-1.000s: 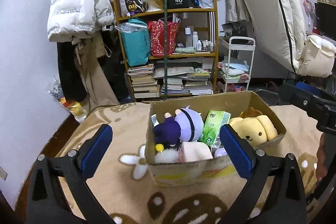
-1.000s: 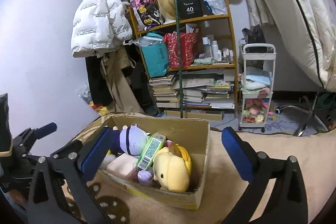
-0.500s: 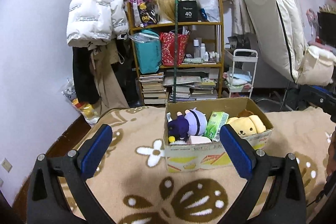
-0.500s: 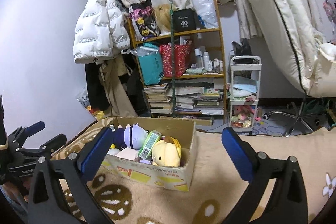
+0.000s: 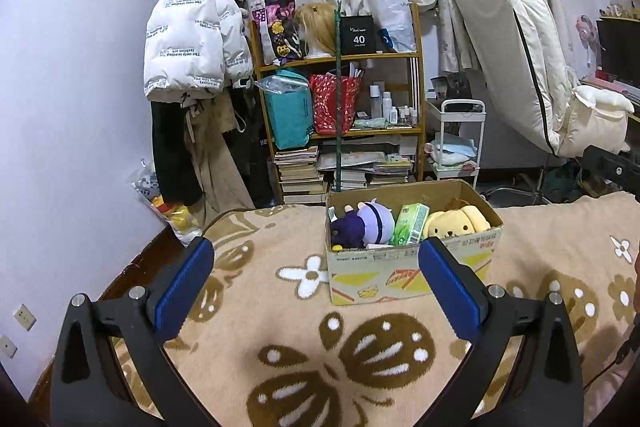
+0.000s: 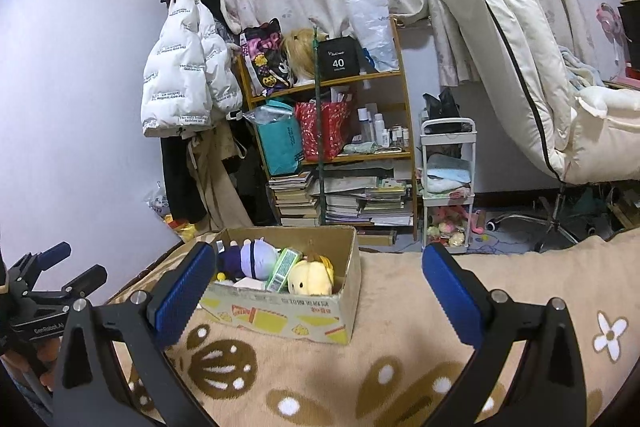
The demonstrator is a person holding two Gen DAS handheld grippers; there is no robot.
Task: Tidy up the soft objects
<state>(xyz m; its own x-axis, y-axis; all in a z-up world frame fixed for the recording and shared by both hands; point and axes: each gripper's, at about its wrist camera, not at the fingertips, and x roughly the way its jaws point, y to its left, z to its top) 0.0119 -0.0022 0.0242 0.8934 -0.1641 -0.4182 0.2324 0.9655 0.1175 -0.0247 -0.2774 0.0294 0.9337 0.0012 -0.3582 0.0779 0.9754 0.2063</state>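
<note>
1 box (image 5: 408, 267): 2 plushies, 1 green pack (image 5: 410, 225); 2 tools wide apart, empty.

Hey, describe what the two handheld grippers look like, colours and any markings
Both the left gripper and the right gripper have matte black angular arms with silver bolts and ribbed blue pads on the fingers. In the right wrist view, the left gripper's black body carries white "GenRobot.AI" lettering.

Tan blanket (image 5: 280, 307) showing brown butterfly and white flower pattern. Brown cardboard box (image 5: 400, 275) carrying yellow-and-red print. Inside: purple plush doll (image 5: 368, 227), green tissue pack (image 5: 410, 225), yellow dog plush (image 5: 456, 223). Gripper pads (image 5: 184, 287) showing blue on black frames. White puffer jacket (image 5: 192, 43) wearing black lettering.
</note>
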